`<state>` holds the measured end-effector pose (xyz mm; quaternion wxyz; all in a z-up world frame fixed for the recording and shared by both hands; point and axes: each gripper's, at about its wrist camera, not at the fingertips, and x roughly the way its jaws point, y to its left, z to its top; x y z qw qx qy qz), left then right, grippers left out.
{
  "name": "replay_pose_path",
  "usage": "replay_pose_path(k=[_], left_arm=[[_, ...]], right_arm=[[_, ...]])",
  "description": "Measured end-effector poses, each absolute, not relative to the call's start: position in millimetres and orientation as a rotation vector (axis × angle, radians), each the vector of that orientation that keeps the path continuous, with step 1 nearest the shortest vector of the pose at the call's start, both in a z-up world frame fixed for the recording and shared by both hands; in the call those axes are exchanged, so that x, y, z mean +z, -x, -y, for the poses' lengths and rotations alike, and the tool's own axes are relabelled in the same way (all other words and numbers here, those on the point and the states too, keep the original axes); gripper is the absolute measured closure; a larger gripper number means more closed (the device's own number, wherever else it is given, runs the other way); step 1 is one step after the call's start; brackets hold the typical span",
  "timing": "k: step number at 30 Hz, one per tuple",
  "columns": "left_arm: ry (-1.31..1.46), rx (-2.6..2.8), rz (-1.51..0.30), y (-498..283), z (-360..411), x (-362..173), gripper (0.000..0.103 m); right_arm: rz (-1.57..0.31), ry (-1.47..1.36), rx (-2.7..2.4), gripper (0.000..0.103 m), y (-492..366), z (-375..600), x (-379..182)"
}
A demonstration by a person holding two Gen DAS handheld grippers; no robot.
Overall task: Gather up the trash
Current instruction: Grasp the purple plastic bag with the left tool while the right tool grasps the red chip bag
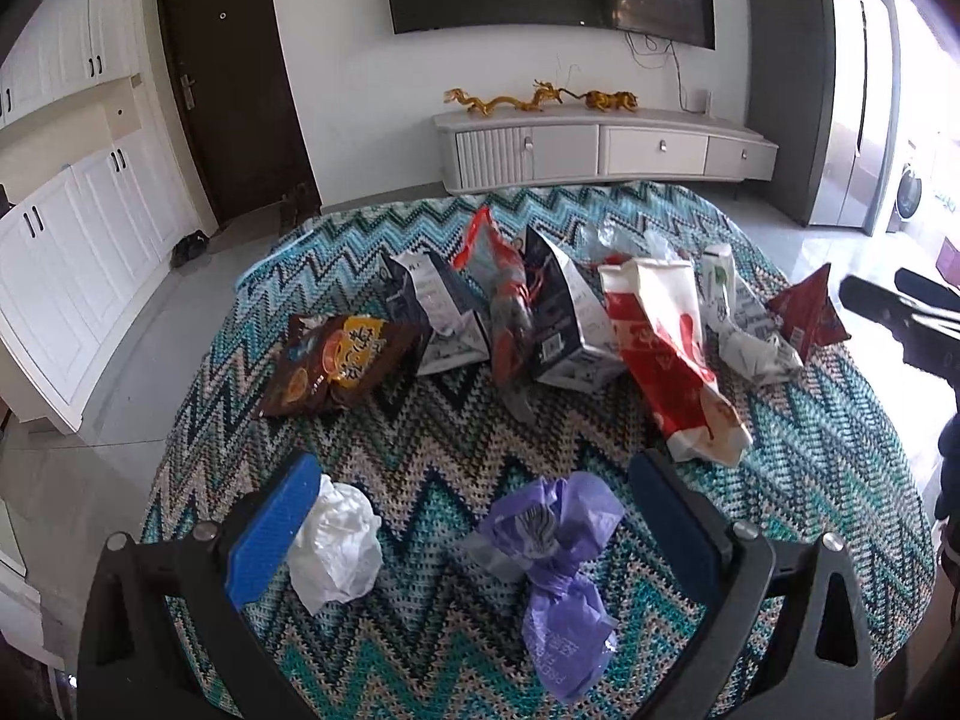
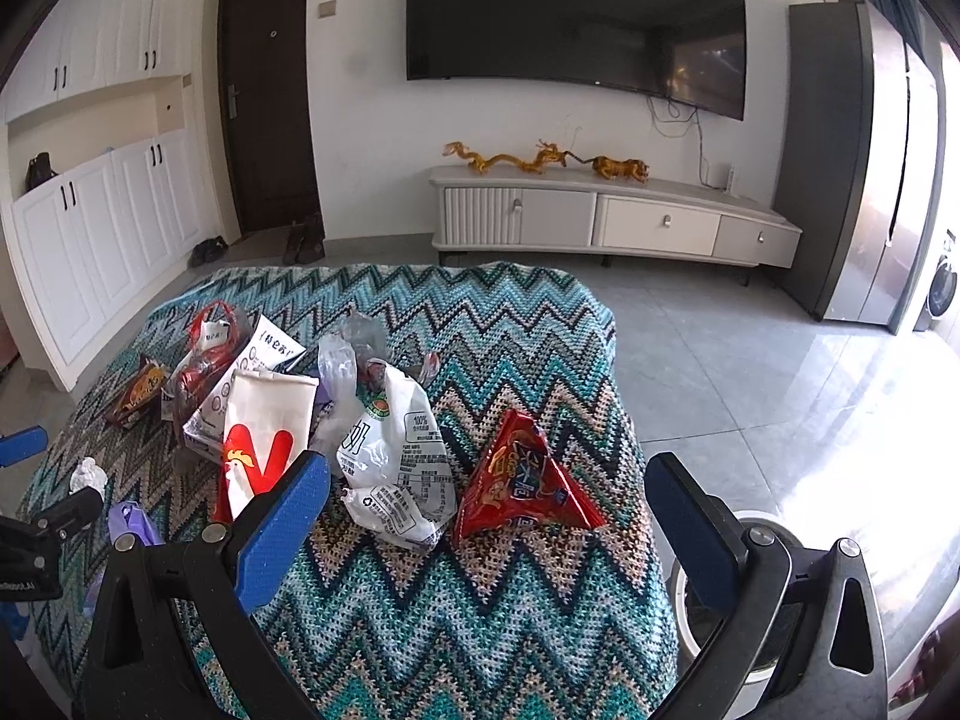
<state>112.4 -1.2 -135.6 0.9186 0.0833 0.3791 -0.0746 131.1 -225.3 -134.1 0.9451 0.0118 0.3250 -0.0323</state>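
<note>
Trash lies scattered over a table covered with a zigzag-knit cloth (image 1: 456, 456) in teal, white and tan. Nearest the left gripper (image 1: 474, 516), whose blue-padded jaws stand spread wide and hold nothing, are a crumpled white tissue (image 1: 339, 546), just beside the left pad, and a twisted purple plastic wrapper (image 1: 555, 576) lying between the two fingers on the cloth. Farther back runs a loose row: a brown snack bag (image 1: 333, 363) at the left, a dark carton torn open (image 1: 444, 315), a red crinkled wrapper (image 1: 510, 300) leaning against a second dark carton (image 1: 570, 324), then a red-and-white paper bag (image 1: 666, 348), a crumpled white milk pouch (image 1: 750, 330) and a red triangular snack packet (image 1: 810, 312) at the right end. In the right wrist view the right gripper (image 2: 486, 510) is likewise spread apart and empty, hovering over the near right part of the table; the red triangular snack packet (image 2: 528, 480) and the white milk pouch (image 2: 396, 468) lie between its fingers' lines, with the paper bag printed with a rooster (image 2: 264, 438) touching its left pad's edge in the frame. Below the table's right edge, partly hidden by the right finger, is a round white-rimmed bin (image 2: 720, 594) on the tiled floor.
</note>
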Motion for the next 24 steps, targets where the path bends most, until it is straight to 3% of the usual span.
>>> replay_pose_path(k=[12, 17, 21, 22, 24], left_arm=[[-0.168, -0.18, -0.844, -122, 2, -158, 0.0], [-0.166, -0.2, -0.886, -128, 6, -172, 0.001], [-0.154, -0.225, -0.952, -134, 8, -190, 0.017], [-0.147, -0.232, -0.973, -136, 9, -195, 0.024], [-0.134, -0.238, -0.997, -139, 8, -202, 0.028]], right_arm=[[-0.723, -0.042, -0.056, 0.004, -167, 233, -157], [-0.754, -0.061, -0.057, 0.014, -182, 242, -169], [-0.777, -0.096, -0.045, 0.022, -191, 247, -179], [-0.781, -0.108, -0.039, 0.027, -191, 248, -181], [-0.798, -0.145, -0.02, 0.036, -194, 251, -188]])
